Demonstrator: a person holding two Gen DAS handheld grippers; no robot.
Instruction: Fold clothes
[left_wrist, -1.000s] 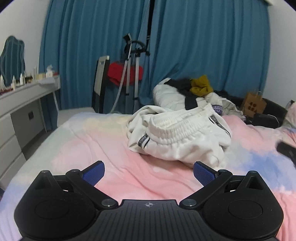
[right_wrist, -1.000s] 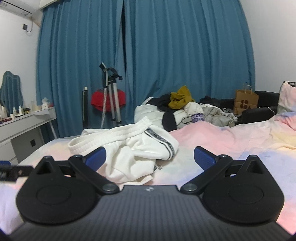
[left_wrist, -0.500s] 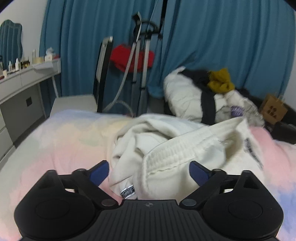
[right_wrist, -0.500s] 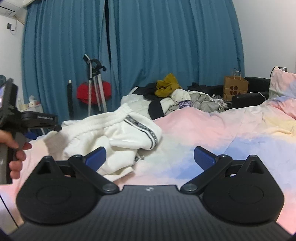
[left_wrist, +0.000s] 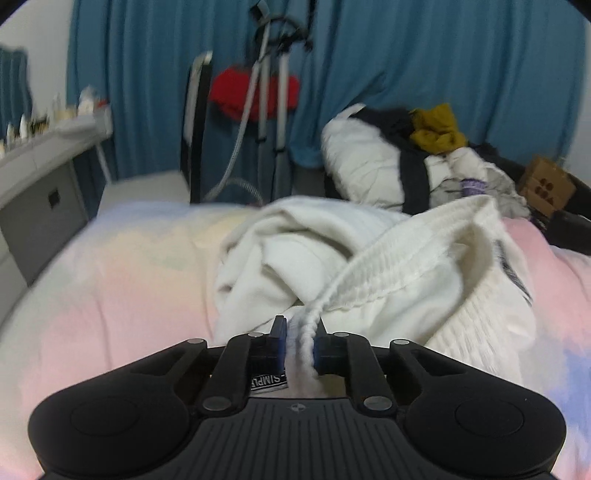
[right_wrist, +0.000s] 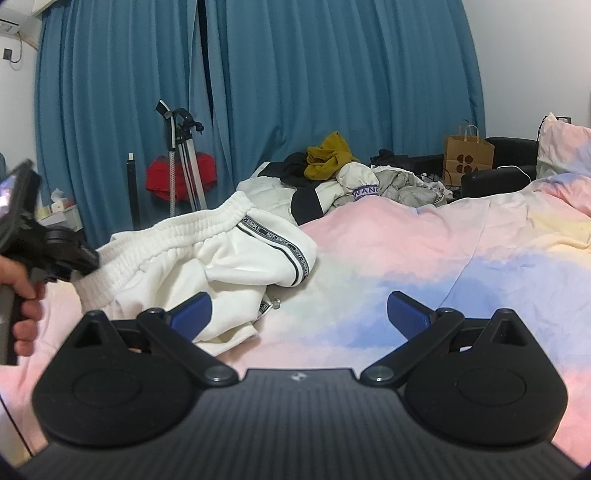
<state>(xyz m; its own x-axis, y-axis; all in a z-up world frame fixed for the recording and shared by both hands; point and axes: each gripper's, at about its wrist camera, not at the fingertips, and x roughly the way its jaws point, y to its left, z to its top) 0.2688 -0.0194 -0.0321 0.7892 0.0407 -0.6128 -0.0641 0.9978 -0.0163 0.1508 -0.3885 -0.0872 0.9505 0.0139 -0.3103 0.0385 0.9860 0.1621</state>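
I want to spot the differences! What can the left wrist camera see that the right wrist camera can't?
Only the left wrist view shows the left hand-held gripper close up, pinching the waistband of the white pants, plus a grey dresser.

Only the right wrist view shows the open right hand-held gripper, a hand and a pillow.

Both show the pants, blue curtains, the clothes pile and a paper bag.

White trousers (right_wrist: 207, 258) with black side stripe, pastel pink-blue-yellow bedcover (right_wrist: 424, 258), blue curtains (right_wrist: 332, 74)
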